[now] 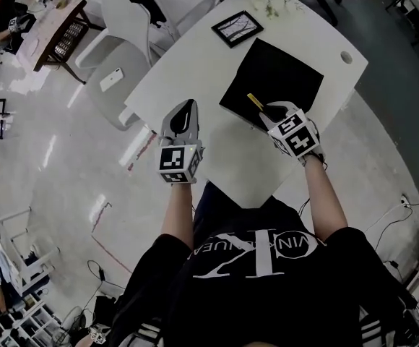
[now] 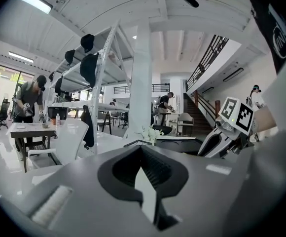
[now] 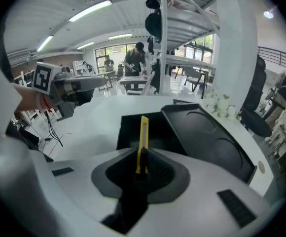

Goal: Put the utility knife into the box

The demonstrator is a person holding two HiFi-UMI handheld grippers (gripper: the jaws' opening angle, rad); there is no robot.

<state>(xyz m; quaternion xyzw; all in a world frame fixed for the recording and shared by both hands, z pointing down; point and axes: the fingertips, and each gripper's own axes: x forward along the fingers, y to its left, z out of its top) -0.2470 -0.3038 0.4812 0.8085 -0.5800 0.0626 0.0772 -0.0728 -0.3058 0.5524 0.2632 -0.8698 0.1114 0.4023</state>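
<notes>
Rear of the utility knife [image 3: 143,135] lost between the right tongs [image 3: 142,168], near edge of the box [image 3: 128,132] behind them.

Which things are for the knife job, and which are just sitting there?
For the job: yellow utility knife, held by the right claw; open black box.
Just lying about: picture frame; white flowers; white chair.

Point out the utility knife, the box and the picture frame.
utility knife [image 3: 143,132]: right gripper view, on its yellow body.
box [image 3: 129,132]: right gripper view, on its bare black inside.
picture frame [image 1: 237,28]: head view, on the middle of its picture.
</notes>
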